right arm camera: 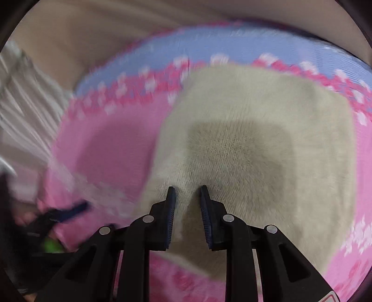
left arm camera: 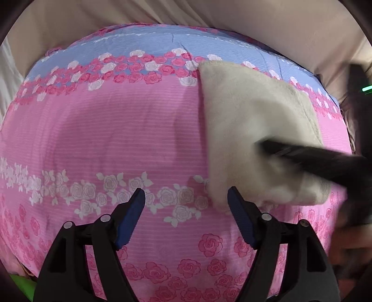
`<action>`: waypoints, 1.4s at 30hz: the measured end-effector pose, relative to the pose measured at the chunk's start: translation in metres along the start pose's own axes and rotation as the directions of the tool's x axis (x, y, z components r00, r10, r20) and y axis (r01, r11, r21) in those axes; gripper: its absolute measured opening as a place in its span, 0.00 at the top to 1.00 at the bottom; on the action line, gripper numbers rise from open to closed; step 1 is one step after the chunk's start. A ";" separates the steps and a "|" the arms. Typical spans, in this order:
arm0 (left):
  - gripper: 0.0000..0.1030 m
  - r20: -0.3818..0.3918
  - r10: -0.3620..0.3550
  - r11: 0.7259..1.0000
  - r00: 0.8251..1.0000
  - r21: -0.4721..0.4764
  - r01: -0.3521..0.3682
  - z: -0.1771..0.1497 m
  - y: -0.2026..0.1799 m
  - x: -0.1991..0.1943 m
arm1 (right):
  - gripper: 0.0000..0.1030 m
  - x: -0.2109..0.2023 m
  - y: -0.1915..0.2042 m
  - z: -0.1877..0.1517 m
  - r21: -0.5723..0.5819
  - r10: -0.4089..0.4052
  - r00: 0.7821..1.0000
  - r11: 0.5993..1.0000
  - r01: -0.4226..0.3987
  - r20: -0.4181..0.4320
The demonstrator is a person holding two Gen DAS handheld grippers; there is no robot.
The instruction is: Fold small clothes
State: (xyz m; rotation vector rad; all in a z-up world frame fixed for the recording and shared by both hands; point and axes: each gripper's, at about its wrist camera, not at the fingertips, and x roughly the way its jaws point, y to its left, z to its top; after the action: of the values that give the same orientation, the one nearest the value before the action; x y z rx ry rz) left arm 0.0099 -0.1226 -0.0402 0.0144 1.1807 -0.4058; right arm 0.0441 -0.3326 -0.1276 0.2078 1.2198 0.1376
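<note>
A cream fleece garment [left arm camera: 251, 120] lies folded on the pink rose-print bedspread [left arm camera: 116, 130], to the right in the left wrist view. My left gripper [left arm camera: 186, 197] is open and empty, just left of the garment's near corner. My right gripper [right arm camera: 187, 192] is narrowly open, its fingers astride a raised fold at the near edge of the garment [right arm camera: 267, 130]. I cannot tell whether it pinches the cloth. It shows as a blurred black finger [left arm camera: 313, 160] over the garment in the left wrist view.
The bedspread has a blue band [left arm camera: 162, 44] at the far edge, with beige sheet [left arm camera: 255, 18] beyond. White pleated cloth [right arm camera: 25, 111] lies at left in the blurred right wrist view. My left gripper [right arm camera: 67, 213] shows there, low left.
</note>
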 end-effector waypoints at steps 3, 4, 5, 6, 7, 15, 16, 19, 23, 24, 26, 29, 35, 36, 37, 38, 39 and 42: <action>0.25 0.010 0.023 0.999 1.000 0.028 -0.023 0.003 -0.001 -0.005 | 0.78 -0.031 0.005 0.010 0.058 0.021 0.999 0.998 -0.023 0.030; 0.24 0.018 0.034 0.999 0.999 0.034 -0.035 0.003 -0.001 -0.007 | 0.78 -0.043 0.012 0.009 0.033 0.030 0.998 0.999 -0.032 0.058; 0.23 0.022 0.047 0.998 0.999 0.036 -0.048 0.003 -0.001 -0.008 | 0.78 -0.049 0.019 0.006 -0.001 0.027 0.998 1.000 -0.027 0.064; 0.23 0.020 0.049 0.998 0.999 0.032 -0.049 0.002 0.000 -0.007 | 0.78 -0.045 0.021 0.003 -0.020 0.022 0.999 1.000 -0.021 0.045; 0.23 0.011 0.043 0.999 0.999 0.027 -0.043 0.002 0.000 -0.006 | 0.78 -0.035 0.023 -0.002 -0.032 0.020 1.000 0.999 -0.020 0.008; 0.23 -0.001 0.053 0.998 0.999 0.028 -0.053 0.006 0.001 -0.004 | 0.59 -0.064 -0.008 -0.016 0.119 0.010 0.992 0.993 -0.025 0.128; 0.23 -0.004 0.050 0.998 0.999 0.026 -0.050 0.006 0.001 -0.003 | 0.41 -0.079 -0.021 -0.022 0.148 -0.055 0.983 0.989 0.029 0.174; 0.23 -0.018 0.050 0.999 0.999 0.023 -0.049 0.004 0.000 0.000 | 0.36 -0.100 -0.074 -0.034 0.280 -0.165 0.963 0.955 0.101 0.213; 0.22 -0.043 0.045 0.999 0.998 0.022 -0.044 0.003 -0.005 0.006 | 0.35 -0.085 -0.143 -0.027 0.456 -0.110 0.977 0.890 0.016 0.182; 0.22 -0.047 0.043 0.999 0.998 0.022 -0.042 0.003 -0.007 0.006 | 0.35 -0.074 -0.153 -0.025 0.469 -0.065 0.985 0.883 -0.019 0.162; 0.22 -0.044 0.037 0.999 0.998 0.033 -0.036 0.004 -0.013 0.006 | 0.73 -0.043 -0.156 -0.013 0.443 0.014 0.997 0.895 -0.047 0.079; 0.22 -0.027 0.026 0.998 0.999 0.060 -0.024 0.005 -0.023 -0.001 | 0.84 -0.078 -0.132 0.007 0.342 0.002 0.987 0.938 -0.057 0.160; 0.19 0.002 -0.084 0.996 0.996 0.016 0.084 0.007 -0.028 -0.009 | 0.71 -0.053 -0.134 0.022 0.235 -0.195 0.979 0.956 0.176 0.060; 0.19 -0.005 -0.097 0.995 0.995 0.008 0.097 0.008 -0.030 -0.008 | 0.70 -0.034 -0.140 0.019 0.254 -0.200 0.980 0.948 0.194 0.001; 0.19 -0.014 -0.106 0.994 0.994 -0.002 0.106 0.008 -0.031 -0.006 | 0.67 -0.038 -0.144 0.014 0.297 -0.177 0.983 0.942 0.155 0.047; 0.19 -0.018 -0.104 0.995 0.994 -0.005 0.104 0.009 -0.032 -0.006 | 0.63 -0.048 -0.144 0.014 0.317 -0.161 0.984 0.939 0.129 0.075; 0.19 -0.020 -0.098 0.995 0.995 -0.006 0.098 0.011 -0.033 -0.006 | 0.59 -0.060 -0.143 0.013 0.338 -0.155 0.983 0.934 0.111 0.103; 0.19 -0.010 -0.091 0.996 0.996 -0.006 0.091 0.014 -0.037 -0.006 | 0.45 -0.094 -0.139 0.001 0.379 -0.158 0.970 0.922 0.079 0.182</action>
State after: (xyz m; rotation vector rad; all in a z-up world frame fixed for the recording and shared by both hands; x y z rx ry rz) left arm 0.0091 -0.1579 -0.0222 -0.0422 1.1953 -0.4832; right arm 0.0121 -0.4879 -0.0736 0.4640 1.0357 -0.2204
